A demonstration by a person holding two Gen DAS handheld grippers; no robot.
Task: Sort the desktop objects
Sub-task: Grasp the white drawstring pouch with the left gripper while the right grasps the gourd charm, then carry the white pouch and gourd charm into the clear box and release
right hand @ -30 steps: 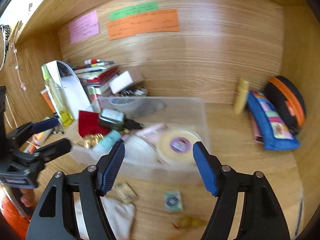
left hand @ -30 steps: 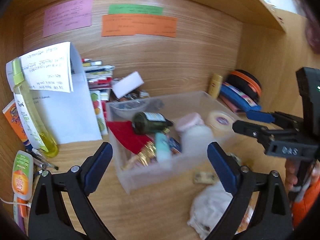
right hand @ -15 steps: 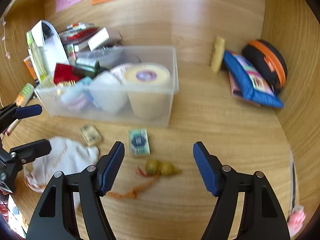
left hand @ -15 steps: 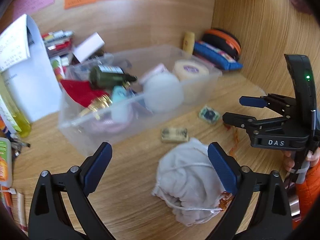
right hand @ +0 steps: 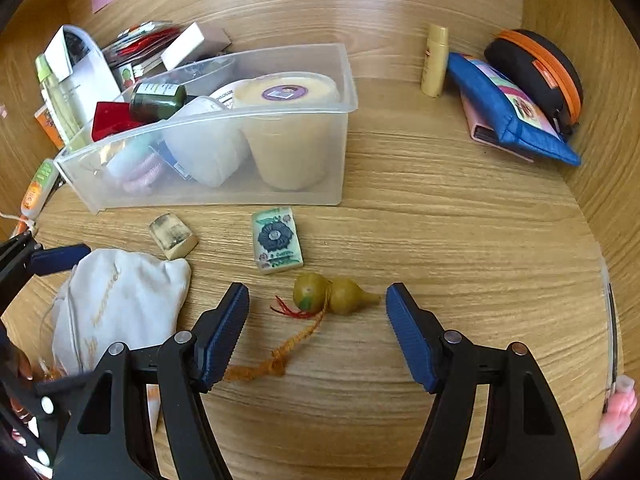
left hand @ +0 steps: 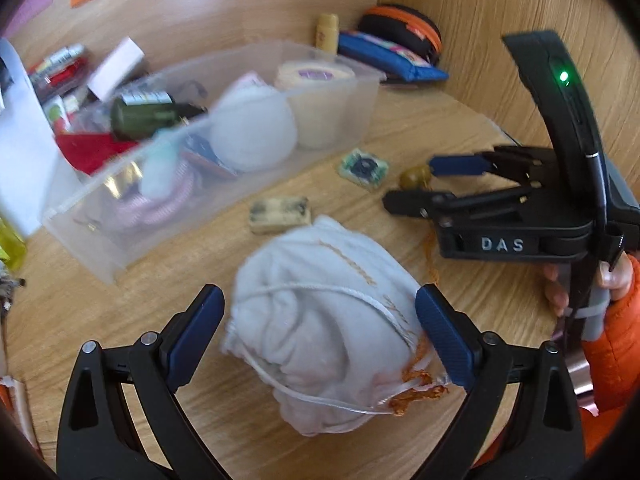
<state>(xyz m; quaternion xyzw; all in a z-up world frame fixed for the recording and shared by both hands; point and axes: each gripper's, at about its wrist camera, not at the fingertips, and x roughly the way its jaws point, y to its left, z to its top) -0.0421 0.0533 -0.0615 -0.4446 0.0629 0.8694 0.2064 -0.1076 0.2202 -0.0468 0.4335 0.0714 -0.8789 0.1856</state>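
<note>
A white drawstring pouch (left hand: 324,332) lies on the wooden desk between the open fingers of my left gripper (left hand: 320,320); it also shows in the right wrist view (right hand: 120,312). A small yellow-green gourd charm (right hand: 332,294) with an orange tassel lies just ahead of my open right gripper (right hand: 318,316), between its fingertips. The right gripper also shows in the left wrist view (left hand: 432,184), beside the gourd (left hand: 414,178). A clear plastic bin (right hand: 344,80) with several items stands behind. A flower-patterned tile (right hand: 276,240) and a beige block (right hand: 173,236) lie in front of the bin.
A blue pencil case (right hand: 508,112), a black and orange pouch (right hand: 540,72) and a small yellow bottle (right hand: 434,60) sit at the back right. Papers, books and a yellow-green bottle (right hand: 56,92) stand at the left. Wooden walls close in the back and right.
Both grippers have moved down and closer to the desk. The left now brackets the white pouch; the right now brackets the gourd charm. Both stay open.
</note>
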